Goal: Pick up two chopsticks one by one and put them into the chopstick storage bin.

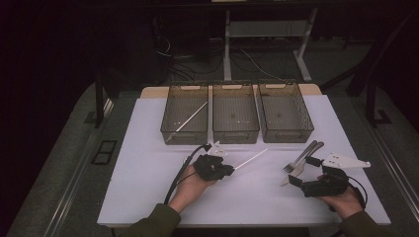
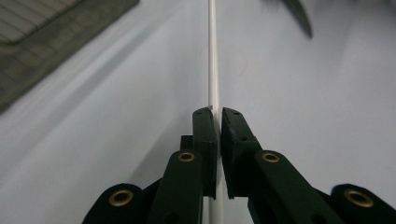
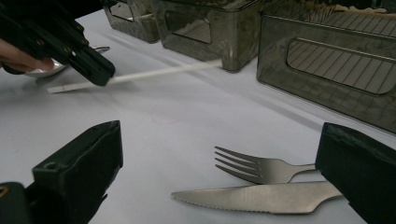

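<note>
Held thing: a white chopstick (image 1: 251, 159), clamped near one end by the left gripper (image 1: 228, 170); its long end juts toward the baskets, and it looks raised slightly off the white table (image 1: 148, 163).
Left gripper: jaws closed on the stick, which runs straight out between them in the left gripper view (image 2: 213, 70).
Step in hand: judged to be sorting; this stick is picked up and ready to carry.
Next move: likely a lift to the left basket (image 1: 185, 112), where a matching chopstick (image 1: 188, 121) already leans, then a release over it.
Right gripper (image 1: 301, 173): jaws wide apart, holding nothing, poised beside the fork (image 3: 261, 167) and knife (image 3: 261, 196).
Counts: two chopsticks, one fork, one knife, three baskets in a row; the middle basket (image 1: 235, 112) and right basket (image 1: 285, 111) look empty.
</note>
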`<action>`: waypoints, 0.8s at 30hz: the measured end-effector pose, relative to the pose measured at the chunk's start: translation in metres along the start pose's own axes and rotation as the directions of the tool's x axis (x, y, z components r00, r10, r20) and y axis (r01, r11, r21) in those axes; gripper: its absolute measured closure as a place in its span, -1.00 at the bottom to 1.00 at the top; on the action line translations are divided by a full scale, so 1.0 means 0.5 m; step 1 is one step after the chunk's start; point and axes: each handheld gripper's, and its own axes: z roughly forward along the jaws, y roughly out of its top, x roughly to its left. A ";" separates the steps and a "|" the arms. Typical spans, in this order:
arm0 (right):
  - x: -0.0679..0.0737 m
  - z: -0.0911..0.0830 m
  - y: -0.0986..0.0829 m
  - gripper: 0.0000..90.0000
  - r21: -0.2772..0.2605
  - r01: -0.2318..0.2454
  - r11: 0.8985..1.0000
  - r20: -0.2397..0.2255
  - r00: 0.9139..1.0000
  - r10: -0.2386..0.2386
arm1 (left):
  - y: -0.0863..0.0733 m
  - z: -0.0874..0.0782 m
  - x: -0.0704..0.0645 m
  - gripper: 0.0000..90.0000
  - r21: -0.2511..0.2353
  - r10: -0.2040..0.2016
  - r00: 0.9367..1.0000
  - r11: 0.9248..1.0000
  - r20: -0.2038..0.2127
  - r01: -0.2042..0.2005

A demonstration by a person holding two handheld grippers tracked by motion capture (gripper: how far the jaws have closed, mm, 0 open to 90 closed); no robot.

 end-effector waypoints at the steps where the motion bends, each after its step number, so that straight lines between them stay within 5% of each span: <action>1: 0.000 0.000 0.000 -0.98 0.001 0.000 1.000 0.000 1.000 0.000 | 0.002 -0.007 -0.001 0.87 -0.020 -0.006 1.000 1.000 0.004 0.007; 5: 0.000 0.000 0.000 -0.98 0.000 0.000 1.000 0.000 1.000 0.000 | 0.011 -0.037 0.002 0.87 -0.097 -0.009 1.000 0.995 0.016 0.010; 13: 0.000 0.000 0.000 -0.98 0.000 -0.001 1.000 0.000 1.000 0.001 | 0.022 -0.091 0.009 0.88 -0.228 -0.019 0.999 0.973 0.043 0.029; 24: 0.000 -0.001 0.000 -0.98 -0.001 -0.002 1.000 -0.001 1.000 0.002 | 0.022 -0.128 0.016 0.88 -0.278 -0.013 0.999 0.960 0.044 0.025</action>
